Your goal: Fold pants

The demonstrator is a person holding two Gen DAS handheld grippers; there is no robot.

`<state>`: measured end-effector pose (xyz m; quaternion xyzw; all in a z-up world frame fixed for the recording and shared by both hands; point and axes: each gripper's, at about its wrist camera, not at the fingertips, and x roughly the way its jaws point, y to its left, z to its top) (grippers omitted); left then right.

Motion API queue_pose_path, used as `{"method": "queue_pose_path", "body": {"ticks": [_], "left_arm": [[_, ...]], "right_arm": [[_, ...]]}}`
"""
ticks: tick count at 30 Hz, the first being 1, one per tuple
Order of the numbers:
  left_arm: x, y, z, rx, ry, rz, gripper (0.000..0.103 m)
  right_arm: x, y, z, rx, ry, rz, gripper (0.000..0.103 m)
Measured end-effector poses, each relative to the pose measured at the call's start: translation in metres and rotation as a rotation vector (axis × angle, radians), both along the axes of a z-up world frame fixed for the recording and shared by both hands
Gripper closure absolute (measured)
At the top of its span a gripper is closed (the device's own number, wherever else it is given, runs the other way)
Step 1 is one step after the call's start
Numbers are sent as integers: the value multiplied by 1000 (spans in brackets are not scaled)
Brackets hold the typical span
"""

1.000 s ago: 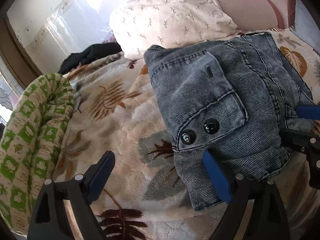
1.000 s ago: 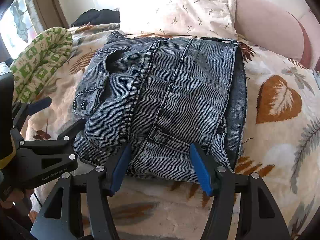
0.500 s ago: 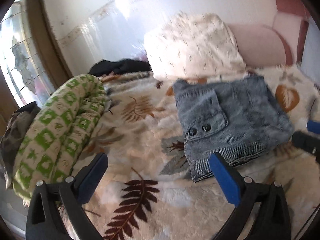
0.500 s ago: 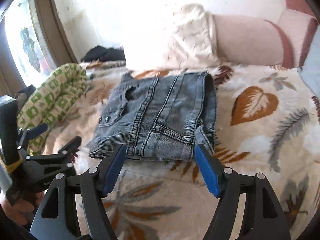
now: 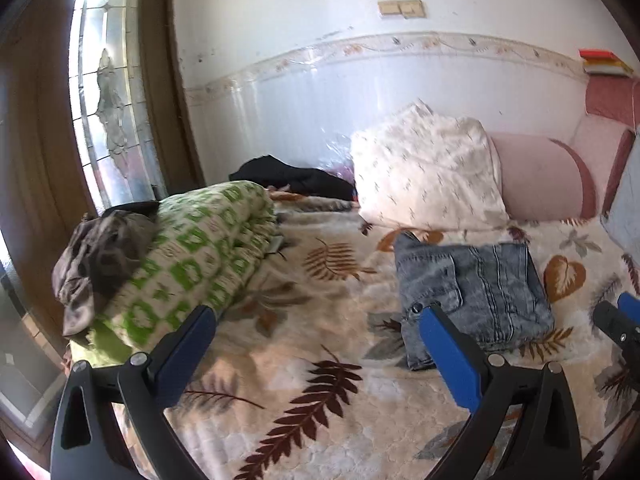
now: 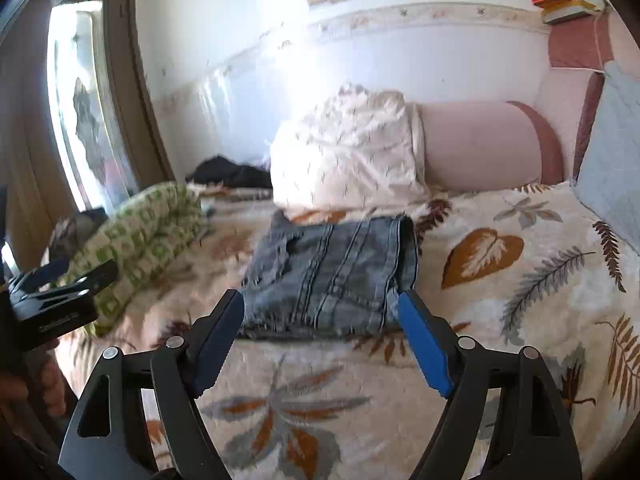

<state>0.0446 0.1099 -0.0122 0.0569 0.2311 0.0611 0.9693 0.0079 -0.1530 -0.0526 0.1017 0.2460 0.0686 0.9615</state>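
A bed with a leafy blanket (image 5: 320, 384) and one pair of folded pants.
The pants (image 6: 332, 276) lie flat in front of one white pillow (image 6: 344, 152). Two tongs, left gripper (image 5: 316, 356) and right gripper (image 6: 320, 340), are both wide apart, holding nothing.

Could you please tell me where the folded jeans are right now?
In both wrist views the folded grey-blue denim jeans lie on the leaf-print blanket, just before the cream patterned pillow, right of the green-checked quilt roll.

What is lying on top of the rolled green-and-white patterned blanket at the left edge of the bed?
A crumpled grey-brown garment is draped over the near end of the rolled green-and-white blanket. A dark item shows just behind it; what it is cannot be told. Whatever the garment covers is hidden.
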Motion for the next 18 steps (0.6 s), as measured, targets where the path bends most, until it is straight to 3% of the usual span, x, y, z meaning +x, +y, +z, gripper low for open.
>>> {"method": "queue_pose_path", "body": {"ticks": [8, 18], "left_arm": [[-17, 5, 33, -36, -53, 42, 0], [-25, -14, 45, -26, -80, 14, 0]], "right_arm": [[-1, -2, 4, 19, -33, 4, 23], [-5, -8, 10, 35, -68, -4, 23]]}}
